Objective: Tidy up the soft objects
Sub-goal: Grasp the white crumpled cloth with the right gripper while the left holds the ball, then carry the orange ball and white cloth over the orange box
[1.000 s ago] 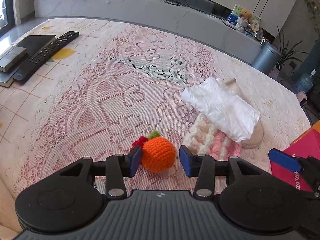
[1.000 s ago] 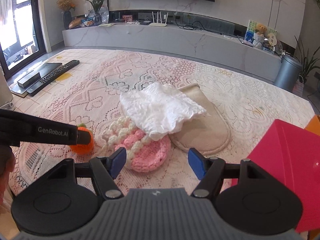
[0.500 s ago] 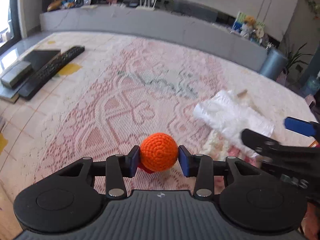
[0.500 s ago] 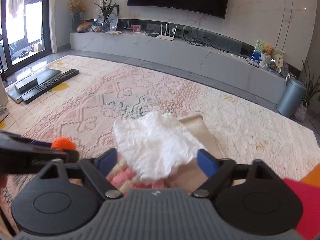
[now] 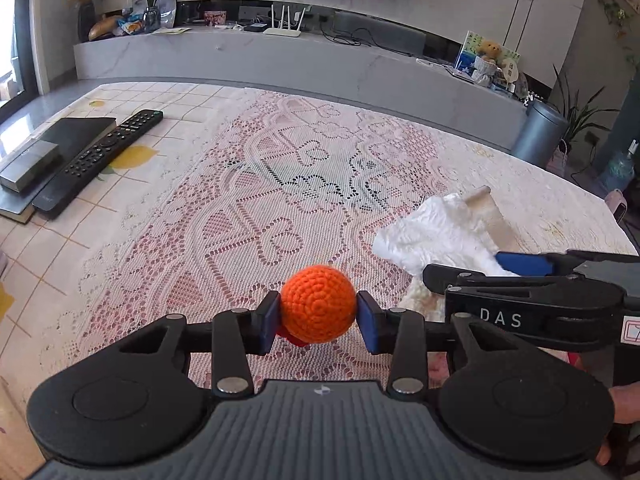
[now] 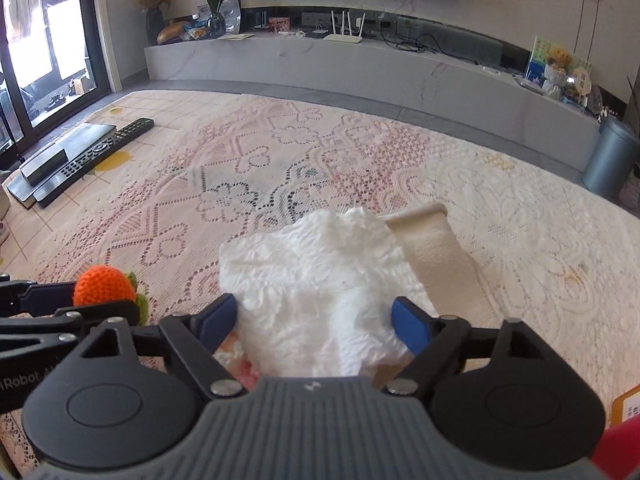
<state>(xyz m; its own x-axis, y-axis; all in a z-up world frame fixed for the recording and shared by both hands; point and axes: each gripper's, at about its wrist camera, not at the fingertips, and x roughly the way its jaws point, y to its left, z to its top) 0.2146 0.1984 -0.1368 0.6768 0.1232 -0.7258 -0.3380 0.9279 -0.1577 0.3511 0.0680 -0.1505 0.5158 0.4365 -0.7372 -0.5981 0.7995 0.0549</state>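
Note:
My left gripper [image 5: 318, 320] is shut on an orange crochet ball [image 5: 318, 302], held just above the lace tablecloth [image 5: 240, 208]. The ball [image 6: 105, 285] also shows at the left of the right wrist view, with a green leaf behind it. My right gripper [image 6: 316, 318] has its jaws closing, and its pads press both sides of a crumpled white cloth [image 6: 316, 280]. That cloth [image 5: 436, 236] lies over a beige fabric piece [image 6: 436, 252] and a pink and cream crochet piece [image 6: 234, 356]. The right gripper [image 5: 480, 270] reaches in from the right, close beside the left one.
A black remote [image 5: 100, 156] and a dark flat box [image 5: 36, 160] lie at the table's far left. A red object [image 6: 620, 448] and an orange box edge [image 6: 628, 404] sit at the near right. A grey bench [image 5: 320, 64] and bin [image 5: 540, 132] stand beyond the table.
The left gripper has shut on the orange ball and lifted it off the cloth. The right gripper moved forward over the white cloth, opened wide, then closed its pads against it.

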